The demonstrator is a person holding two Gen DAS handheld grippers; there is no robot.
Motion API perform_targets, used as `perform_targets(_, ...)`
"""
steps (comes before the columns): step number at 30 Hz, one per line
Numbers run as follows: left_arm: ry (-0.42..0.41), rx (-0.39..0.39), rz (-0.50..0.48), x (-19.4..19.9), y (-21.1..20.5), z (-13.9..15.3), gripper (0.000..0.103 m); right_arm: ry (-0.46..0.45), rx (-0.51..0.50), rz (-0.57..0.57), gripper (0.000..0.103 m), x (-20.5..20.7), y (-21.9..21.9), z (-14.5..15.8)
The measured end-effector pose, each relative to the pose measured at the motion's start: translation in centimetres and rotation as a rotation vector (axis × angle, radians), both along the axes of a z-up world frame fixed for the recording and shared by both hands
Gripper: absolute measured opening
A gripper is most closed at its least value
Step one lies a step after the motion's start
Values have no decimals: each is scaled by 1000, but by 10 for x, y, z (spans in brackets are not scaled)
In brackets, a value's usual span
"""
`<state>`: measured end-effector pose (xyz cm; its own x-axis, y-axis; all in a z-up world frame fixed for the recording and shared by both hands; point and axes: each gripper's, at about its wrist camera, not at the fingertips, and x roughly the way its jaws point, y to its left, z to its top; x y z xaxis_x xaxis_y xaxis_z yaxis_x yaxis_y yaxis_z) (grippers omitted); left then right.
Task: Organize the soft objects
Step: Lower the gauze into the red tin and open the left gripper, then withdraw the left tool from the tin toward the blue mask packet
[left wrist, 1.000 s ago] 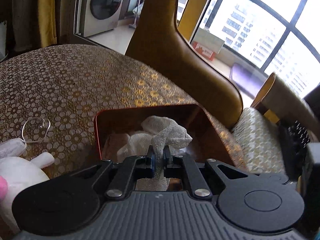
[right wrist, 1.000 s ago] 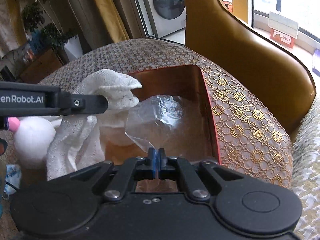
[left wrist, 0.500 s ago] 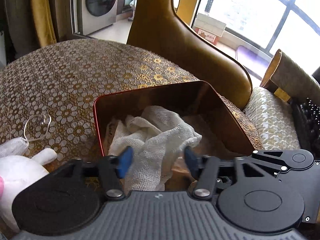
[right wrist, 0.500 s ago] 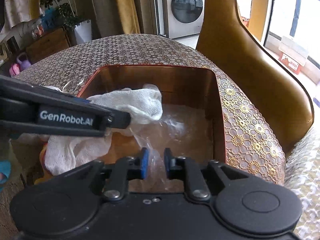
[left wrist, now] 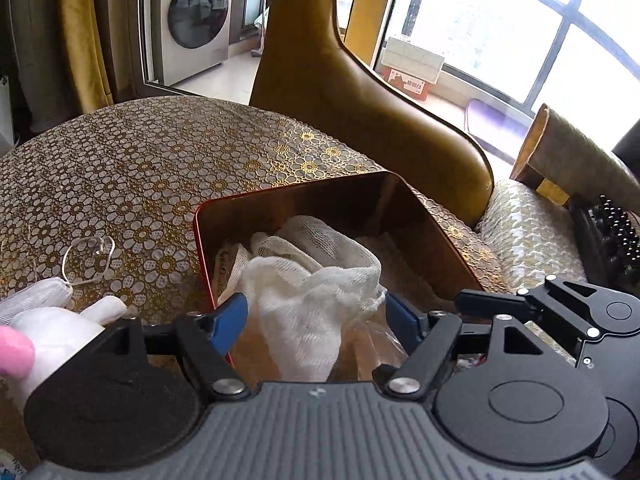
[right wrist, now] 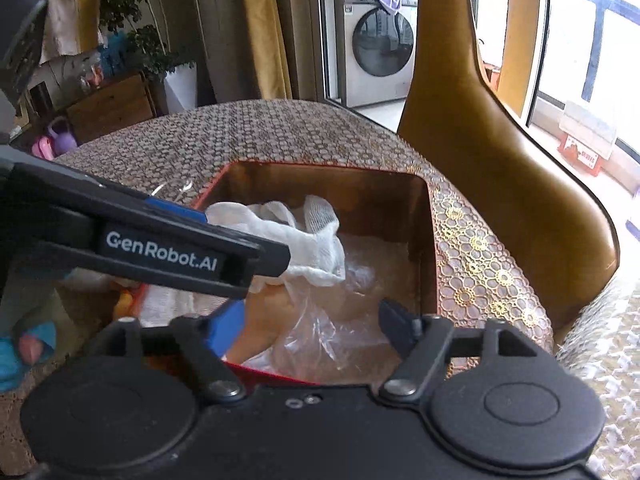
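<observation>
Left hand-held gripper: jaws opening around white gauze cloth, letting it settle in red tin, lower centre.
Right hand-held gripper: jaws opening above clear plastic bag, releasing it into the tin.

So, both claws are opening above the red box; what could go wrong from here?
1. The white gauze cloth lies bunched between the opening left claw pads, draped near the red box rim; it may snag and come out again.
2. The clear plastic bag under the opening right claw looks springy and could cling or puff out.
</observation>
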<state>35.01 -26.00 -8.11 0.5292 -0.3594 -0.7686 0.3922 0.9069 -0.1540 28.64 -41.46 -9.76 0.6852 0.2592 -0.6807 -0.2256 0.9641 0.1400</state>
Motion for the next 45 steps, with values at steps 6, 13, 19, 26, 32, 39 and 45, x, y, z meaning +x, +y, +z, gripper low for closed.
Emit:
perform_targets(6, -20, -27, -7, -18, 11, 17, 81, -28, 12, 2, 86, -15, 0, 14)
perform_targets(13, -48, -47, -14, -44, 25, 40, 81, -64, 38, -4, 94, -35, 0, 33)
perform_targets(19, -79, -61, -9, -68, 44, 57, 81, -96, 62, -5, 97, -52, 3, 47)
perform_targets(26, -144, -62, -3, -100, 68, 78, 85, -136, 90, -2, 99, -73, 14, 65)
perform_targets(32, -192, -55, 12, -127, 92, 94, 85, -166, 125, 9, 99, -92, 30, 81)
perform_targets(39, -258, -65, 42, -157, 128, 111, 101, -199, 163, 25, 101, -109, 48, 93)
perform_targets(45, -298, -53, 47, -178, 158, 121, 102, -223, 161, 44, 102, -122, 68, 98)
